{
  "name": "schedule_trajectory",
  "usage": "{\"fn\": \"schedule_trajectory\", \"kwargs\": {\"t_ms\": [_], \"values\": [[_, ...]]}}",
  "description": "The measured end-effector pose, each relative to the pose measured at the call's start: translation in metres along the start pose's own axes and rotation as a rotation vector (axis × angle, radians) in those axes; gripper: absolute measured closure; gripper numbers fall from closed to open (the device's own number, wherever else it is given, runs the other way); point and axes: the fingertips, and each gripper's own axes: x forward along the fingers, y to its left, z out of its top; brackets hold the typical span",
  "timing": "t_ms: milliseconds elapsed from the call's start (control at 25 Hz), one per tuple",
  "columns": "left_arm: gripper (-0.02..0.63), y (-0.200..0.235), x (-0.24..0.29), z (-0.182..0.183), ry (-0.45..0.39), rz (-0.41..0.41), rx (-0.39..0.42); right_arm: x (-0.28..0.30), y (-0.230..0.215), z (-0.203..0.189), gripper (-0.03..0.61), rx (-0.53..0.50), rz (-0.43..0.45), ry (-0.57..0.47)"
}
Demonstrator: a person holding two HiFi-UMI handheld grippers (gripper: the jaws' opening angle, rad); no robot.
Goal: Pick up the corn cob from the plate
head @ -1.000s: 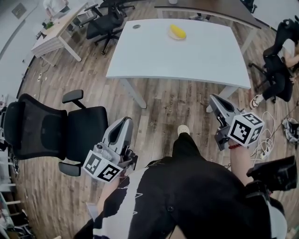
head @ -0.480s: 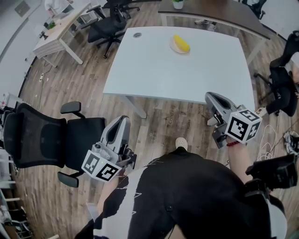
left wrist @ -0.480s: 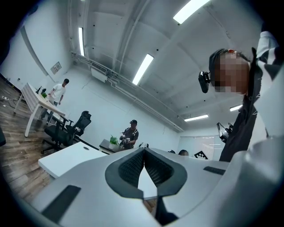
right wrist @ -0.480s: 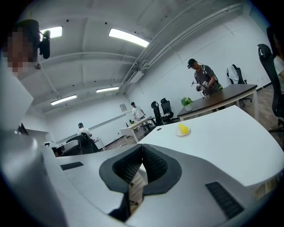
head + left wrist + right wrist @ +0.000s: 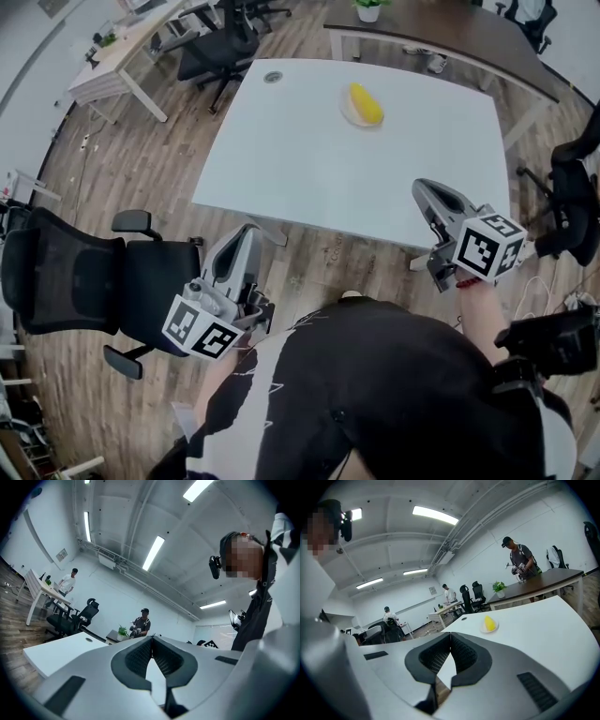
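Observation:
A yellow corn cob point(image 5: 366, 103) lies on a small white plate point(image 5: 349, 113) toward the far side of a white table point(image 5: 309, 169). The right gripper view shows the cob point(image 5: 489, 623) on its plate point(image 5: 483, 630) well ahead of the jaws. My right gripper point(image 5: 419, 187) is shut and empty, its tips over the table's near right edge, far short of the plate. My left gripper point(image 5: 246, 231) hangs shut and empty above the floor, just short of the table's near left corner. In the left gripper view the left gripper point(image 5: 151, 638) points slightly upward, and the cob is hidden.
A black office chair point(image 5: 84, 281) stands at the left beside my left gripper. More chairs point(image 5: 211, 47) and a wooden desk point(image 5: 122, 47) are beyond the table's far left. A dark table point(image 5: 441, 37) with a potted plant point(image 5: 368, 9) runs behind. Several people point(image 5: 520, 557) stand in the room.
Both grippers have moved forward toward the white table. The table, plate and cob now appear nearer and lower in the head view. Both grippers stay shut.

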Motion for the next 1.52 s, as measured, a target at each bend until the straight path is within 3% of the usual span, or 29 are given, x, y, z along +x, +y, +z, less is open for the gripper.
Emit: {"fn": "schedule_trajectory", "kwargs": {"t_ms": [400, 680, 920, 1200, 1520], "values": [[0.598, 0.015, 0.040, -0.017, 0.020, 0.030, -0.008, 0.034, -0.037, 0.007, 0.563, 0.009, 0.047, 0.027], [0.598, 0.032, 0.058, -0.010, 0.011, 0.034, 0.002, 0.050, -0.049, 0.008, 0.563, 0.030, 0.026, 0.054], [0.598, 0.065, 0.082, -0.012, 0.055, 0.024, -0.030, 0.079, -0.064, 0.018, 0.563, 0.041, 0.013, 0.034], [0.598, 0.081, 0.111, 0.002, 0.100, -0.047, -0.027, 0.085, -0.070, 0.025, 0.563, 0.082, -0.077, 0.032], [0.598, 0.143, 0.155, 0.014, 0.156, -0.160, -0.030, 0.130, -0.079, 0.035, 0.563, 0.126, -0.174, -0.023]]}}
